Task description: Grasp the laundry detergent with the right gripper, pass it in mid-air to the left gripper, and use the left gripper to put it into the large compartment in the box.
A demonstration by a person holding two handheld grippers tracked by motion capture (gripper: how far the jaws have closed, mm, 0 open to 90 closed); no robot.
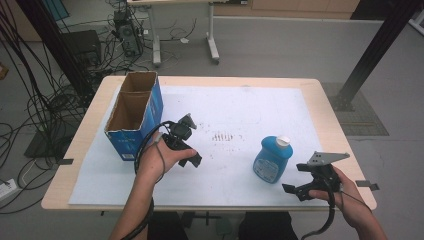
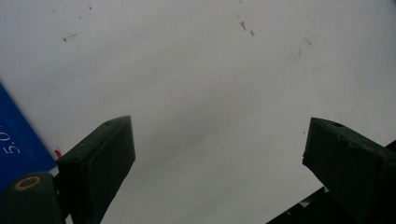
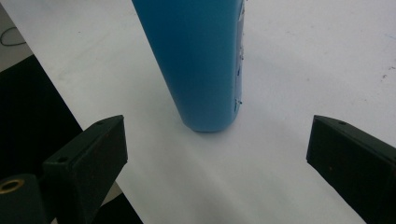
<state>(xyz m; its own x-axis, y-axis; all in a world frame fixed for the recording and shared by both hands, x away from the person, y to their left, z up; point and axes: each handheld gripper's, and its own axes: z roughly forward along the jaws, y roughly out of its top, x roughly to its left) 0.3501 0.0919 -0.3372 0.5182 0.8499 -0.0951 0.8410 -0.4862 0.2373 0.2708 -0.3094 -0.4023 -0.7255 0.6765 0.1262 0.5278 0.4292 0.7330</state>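
At far left from the blue bottle (image 1: 272, 160), an open cardboard box (image 1: 135, 114) on the white sheet (image 1: 235, 107). Just right of that box, well left of the bottle, the left gripper (image 1: 189, 145), jaws spread wide over bare sheet, holding nothing. Then the bottle itself, upright on the sheet, white cap on top. Just right of the bottle, the right gripper (image 1: 292, 190), jaws wide apart, aimed at the bottle base, not touching it.
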